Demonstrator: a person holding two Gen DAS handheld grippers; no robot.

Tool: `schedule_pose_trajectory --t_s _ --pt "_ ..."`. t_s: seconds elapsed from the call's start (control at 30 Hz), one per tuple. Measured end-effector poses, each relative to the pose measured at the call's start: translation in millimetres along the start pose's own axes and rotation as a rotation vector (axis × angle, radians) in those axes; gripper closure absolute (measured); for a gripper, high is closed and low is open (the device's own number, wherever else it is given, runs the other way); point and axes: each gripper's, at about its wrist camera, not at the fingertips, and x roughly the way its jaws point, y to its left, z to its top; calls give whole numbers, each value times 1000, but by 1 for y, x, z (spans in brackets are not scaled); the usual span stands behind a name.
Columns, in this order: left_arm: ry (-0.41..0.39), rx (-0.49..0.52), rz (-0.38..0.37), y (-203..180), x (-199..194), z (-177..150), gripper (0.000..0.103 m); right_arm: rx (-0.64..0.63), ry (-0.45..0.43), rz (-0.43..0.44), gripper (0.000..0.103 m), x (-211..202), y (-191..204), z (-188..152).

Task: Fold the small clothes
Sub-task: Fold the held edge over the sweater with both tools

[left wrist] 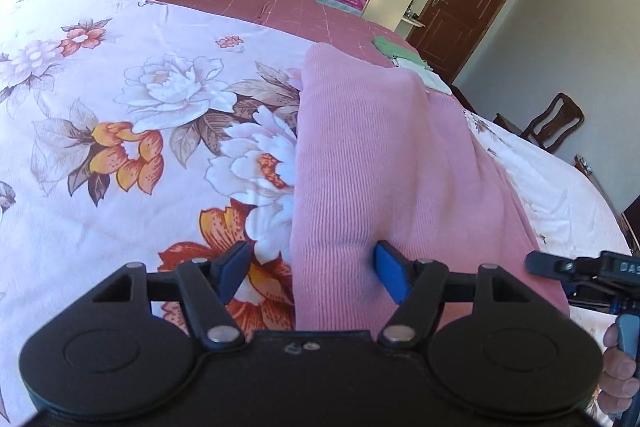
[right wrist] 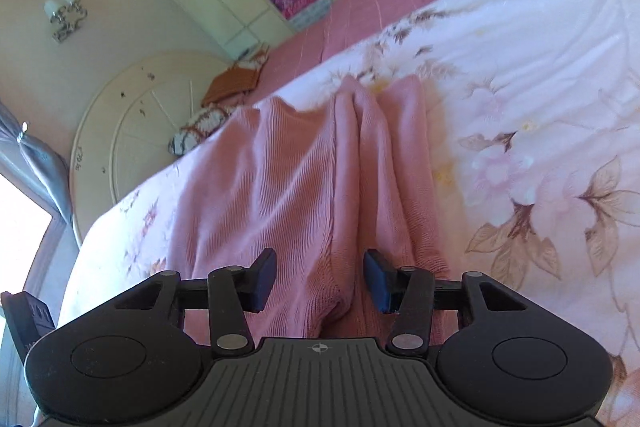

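On the floral bedspread [left wrist: 120, 75] I see the pink knit garment [left wrist: 360, 147] running lengthwise straight away from both tongs, its near hem lying between the spread fingers of my left tongs [left wrist: 311, 273] and right tongs [right wrist: 320, 277], neither pinching it yet.

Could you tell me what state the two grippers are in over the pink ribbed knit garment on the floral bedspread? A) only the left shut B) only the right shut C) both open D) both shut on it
C: the left gripper and right gripper both show blue fingers spread apart, with the pink ribbed knit garment lying between them, unclamped, on the floral bedspread.
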Motion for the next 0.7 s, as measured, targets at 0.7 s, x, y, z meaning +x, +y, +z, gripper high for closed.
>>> schedule_pose_trajectory --t_s 0.7 --pt "13 96 -19 -30 21 42 49 -387 -31 -128 94 6 58 5"
